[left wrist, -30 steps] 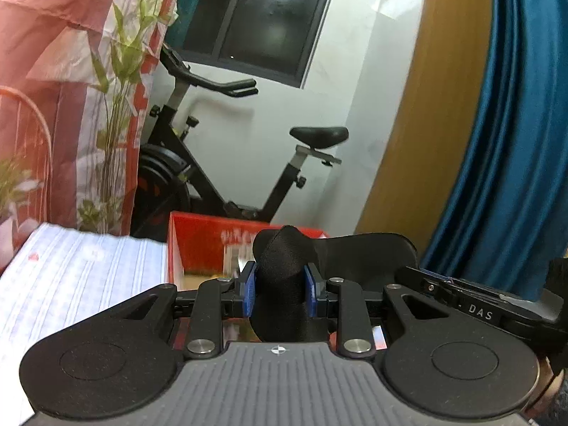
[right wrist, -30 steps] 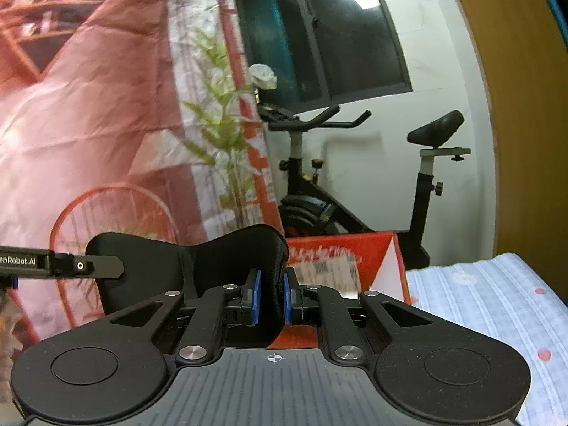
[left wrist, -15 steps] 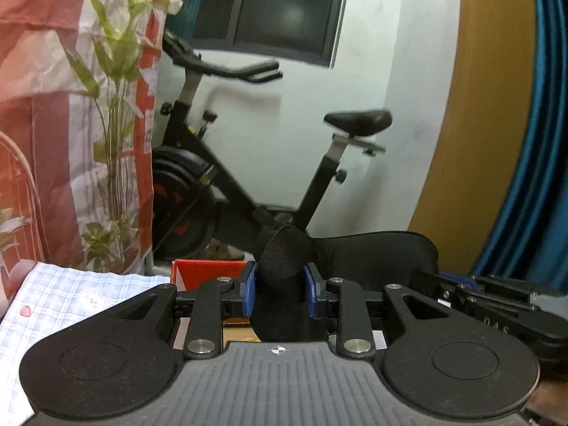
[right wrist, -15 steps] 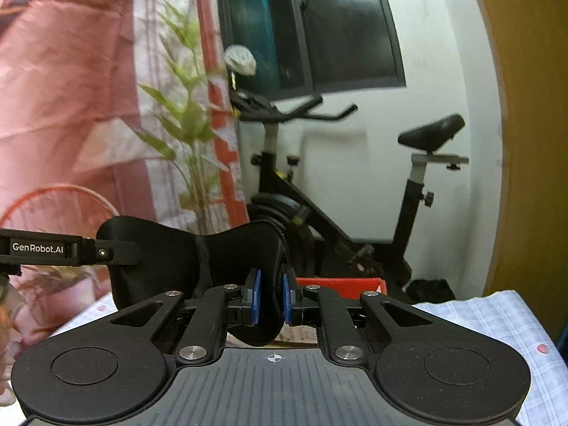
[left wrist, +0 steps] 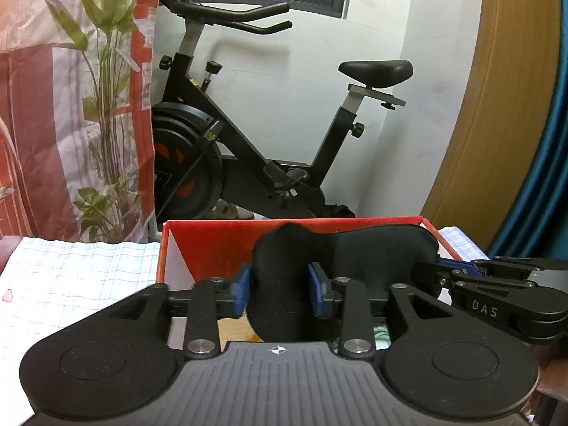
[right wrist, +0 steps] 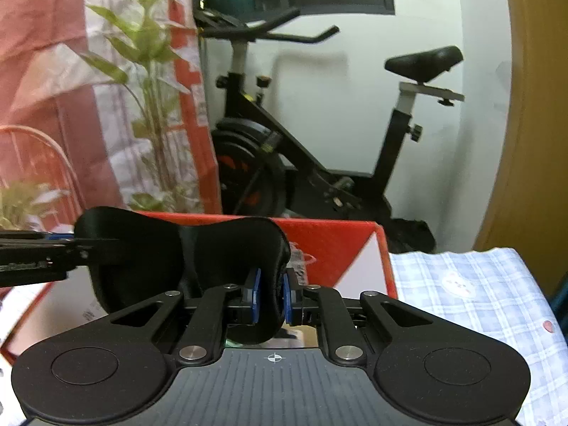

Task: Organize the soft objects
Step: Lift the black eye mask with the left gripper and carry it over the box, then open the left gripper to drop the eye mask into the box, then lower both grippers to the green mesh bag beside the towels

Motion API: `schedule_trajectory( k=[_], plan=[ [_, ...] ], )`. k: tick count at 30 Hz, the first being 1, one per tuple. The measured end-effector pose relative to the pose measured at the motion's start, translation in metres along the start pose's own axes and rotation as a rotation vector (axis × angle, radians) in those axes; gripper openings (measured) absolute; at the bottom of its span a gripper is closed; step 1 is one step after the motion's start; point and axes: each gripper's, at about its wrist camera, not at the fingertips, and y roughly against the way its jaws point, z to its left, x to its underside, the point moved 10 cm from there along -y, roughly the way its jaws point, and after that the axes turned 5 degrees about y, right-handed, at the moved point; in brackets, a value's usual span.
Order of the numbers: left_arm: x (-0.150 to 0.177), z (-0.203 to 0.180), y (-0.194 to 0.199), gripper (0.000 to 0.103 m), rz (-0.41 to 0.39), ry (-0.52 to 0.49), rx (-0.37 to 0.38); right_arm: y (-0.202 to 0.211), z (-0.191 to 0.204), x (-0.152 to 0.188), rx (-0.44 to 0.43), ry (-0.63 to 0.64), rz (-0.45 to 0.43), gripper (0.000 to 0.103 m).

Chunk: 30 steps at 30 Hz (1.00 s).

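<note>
Over the red box (left wrist: pixel 355 225), eye mask (left wrist: pixel 383 259) hangs between grippers: left gripper (left wrist: pixel 280 289) jaws opening around one lobe, right gripper (right wrist: pixel 270 300) pinching other. Soft, light, floppy; grip padded lobes.

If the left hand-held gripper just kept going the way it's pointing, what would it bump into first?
Probably the red cardboard box: the left hand-held gripper, jaws opening around the black padded eye mask, points down into it. Whether floor or far wall comes first is unclear.
</note>
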Motion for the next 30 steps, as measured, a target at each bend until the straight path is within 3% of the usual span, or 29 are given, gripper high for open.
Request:
schedule_trajectory(
  k=[1, 3, 4, 7, 10, 19, 30],
  plan=[
    [-0.001, 0.003, 0.001, 0.049, -0.002, 0.001, -0.012, -0.001, -0.002, 0.001, 0.009, 0.003, 0.006, 0.015],
    [-0.004, 0.006, 0.002, 0.069, -0.006, 0.009, -0.017, -0.002, -0.006, 0.005, 0.026, -0.01, 0.018, 0.025],
    [-0.006, 0.008, 0.004, 0.072, -0.011, 0.015, -0.017, -0.001, -0.008, 0.006, 0.035, -0.017, 0.024, 0.027],
    [-0.009, 0.008, 0.009, 0.072, -0.016, 0.015, -0.014, 0.004, -0.013, 0.008, 0.046, -0.023, 0.025, 0.03],
    [-0.008, 0.006, 0.018, 0.072, -0.016, -0.005, -0.014, 0.012, -0.015, 0.009, 0.064, -0.002, 0.025, 0.04],
    [0.012, 0.001, 0.061, 0.072, 0.004, -0.002, 0.014, 0.059, -0.011, 0.011, 0.046, 0.017, -0.003, 0.04],
    [0.077, -0.002, 0.116, 0.072, 0.043, 0.031, 0.051, 0.124, 0.018, 0.055, -0.019, 0.022, -0.047, 0.04]
  ],
)
